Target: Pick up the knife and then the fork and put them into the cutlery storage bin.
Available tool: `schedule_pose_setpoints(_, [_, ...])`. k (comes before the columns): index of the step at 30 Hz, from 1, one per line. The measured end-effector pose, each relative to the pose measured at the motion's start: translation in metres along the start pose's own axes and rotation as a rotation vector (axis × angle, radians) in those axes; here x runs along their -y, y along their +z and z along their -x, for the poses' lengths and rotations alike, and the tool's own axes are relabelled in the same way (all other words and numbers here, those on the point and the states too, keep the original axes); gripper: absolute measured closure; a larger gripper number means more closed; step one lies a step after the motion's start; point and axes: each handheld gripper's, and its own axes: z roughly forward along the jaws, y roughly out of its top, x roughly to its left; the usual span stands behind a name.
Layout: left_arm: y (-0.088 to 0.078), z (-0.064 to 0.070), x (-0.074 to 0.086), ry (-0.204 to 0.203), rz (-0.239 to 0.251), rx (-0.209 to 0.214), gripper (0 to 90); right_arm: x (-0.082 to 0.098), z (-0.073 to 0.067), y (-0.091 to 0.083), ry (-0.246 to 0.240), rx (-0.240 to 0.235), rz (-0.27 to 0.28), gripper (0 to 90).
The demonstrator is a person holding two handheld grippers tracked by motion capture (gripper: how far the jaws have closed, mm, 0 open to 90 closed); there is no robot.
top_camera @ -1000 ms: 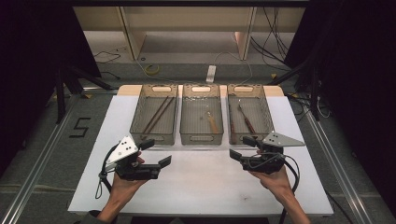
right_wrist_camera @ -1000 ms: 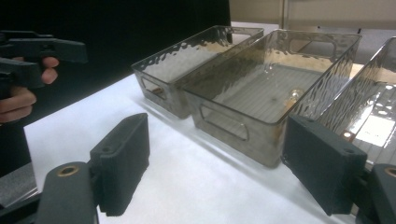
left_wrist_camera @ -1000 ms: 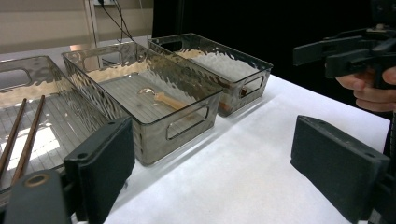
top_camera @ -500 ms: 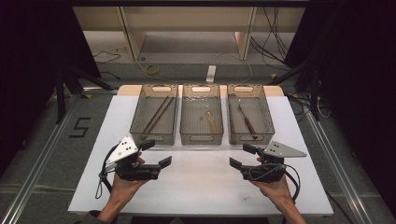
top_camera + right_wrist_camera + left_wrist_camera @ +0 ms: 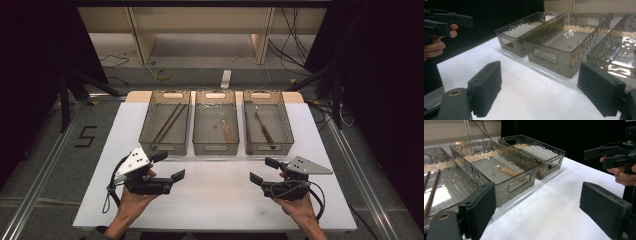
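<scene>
Three clear grey trays stand in a row at the far side of the white table (image 5: 220, 200). The left tray (image 5: 165, 148) holds two brown chopsticks (image 5: 169, 122). A wooden-handled spoon (image 5: 226, 131) lies in the middle tray (image 5: 216, 148), and the right tray (image 5: 267, 147) holds long utensils (image 5: 264, 129). My left gripper (image 5: 169, 165) hovers open in front of the left tray with nothing between its pads. My right gripper (image 5: 264, 170) hangs in front of the right tray; its jaws have just been opening and nothing is between them. In the left gripper view the spoon (image 5: 507, 171) shows beyond the open gripper (image 5: 541, 210).
Bare white tabletop lies between the two grippers and the trays. Beyond the table's far edge are the floor, cables and a white power strip (image 5: 226, 79). Metal rails run along the floor on both sides. In the right gripper view, the left gripper (image 5: 446, 21) is at upper left.
My right gripper has drawn back from the right tray toward the near edge and a little lower. The left gripper has stayed where it was.
</scene>
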Motion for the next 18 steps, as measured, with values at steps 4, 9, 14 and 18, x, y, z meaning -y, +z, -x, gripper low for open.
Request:
schedule_pose_setpoints(4, [0.0005,0.0007,0.0001,0.007,-0.007,0.006,13.2,0.0031,-0.0013,-0.0021,-0.008,0.008,0.001,18.3])
schedule_pose_setpoints(9, [0.0014,0.0005,0.0000,0.005,-0.006,0.007,13.3,0.0032,-0.0005,-0.0023,-0.006,0.017,0.001,17.6])
schedule_pose_setpoints(14, [0.0017,0.0006,-0.0001,0.006,-0.008,0.007,13.3,0.0030,0.0000,-0.0021,-0.008,0.024,0.003,17.4])
schedule_pose_setpoints(18, [0.0017,0.0006,-0.0002,0.006,-0.008,0.007,13.3,0.0029,-0.0003,-0.0017,-0.011,0.025,0.003,17.4])
